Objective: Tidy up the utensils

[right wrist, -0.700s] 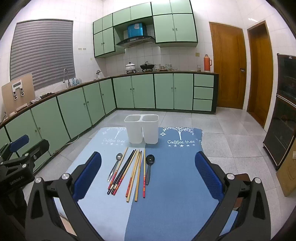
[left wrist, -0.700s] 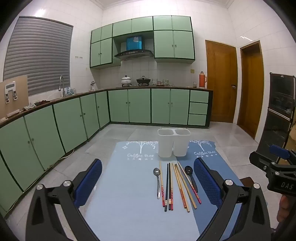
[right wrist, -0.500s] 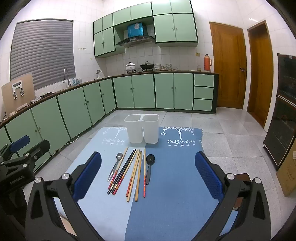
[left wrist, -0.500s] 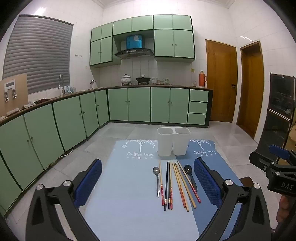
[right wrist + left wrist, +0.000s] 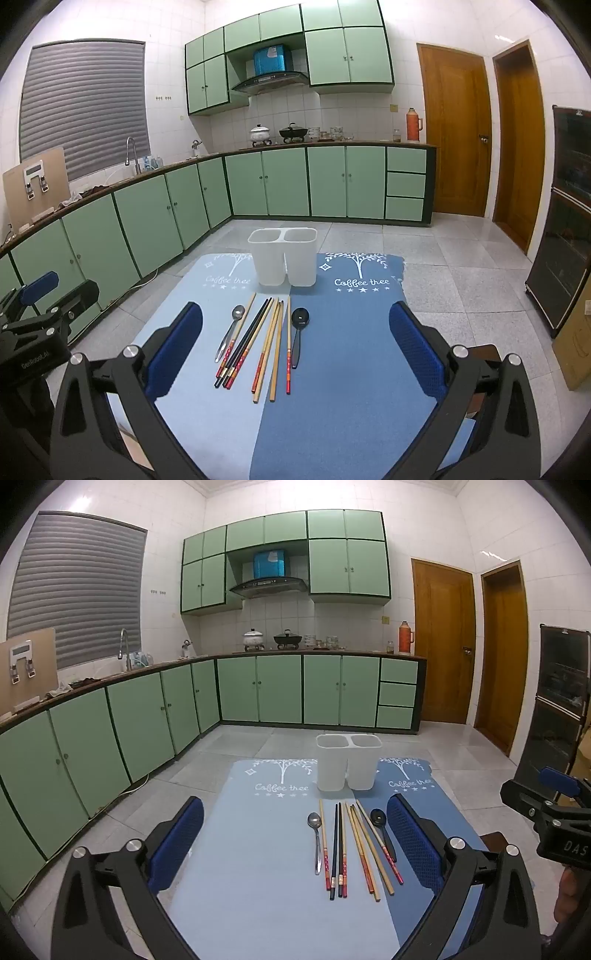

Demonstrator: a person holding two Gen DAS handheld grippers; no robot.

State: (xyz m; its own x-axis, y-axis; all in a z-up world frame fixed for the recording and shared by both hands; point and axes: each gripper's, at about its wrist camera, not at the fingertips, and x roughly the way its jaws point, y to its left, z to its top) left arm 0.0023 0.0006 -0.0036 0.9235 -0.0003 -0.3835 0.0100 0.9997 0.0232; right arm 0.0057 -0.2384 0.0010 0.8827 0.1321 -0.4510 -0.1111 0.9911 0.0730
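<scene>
While both tools hover above the near edge of the mat, the left gripper and right gripper each stand with jaws spread wide, holding nothing. Just short of the white holder lie the utensils, long axes running toward it: a metal spoon and a black spoon with bowls at the holder's end, and chopsticks between them, about eight, though overlaps make the count uncertain. That holder has two compartments and stands upright at the mat's far edge. Only part of each tool shows in the other's view.
</scene>
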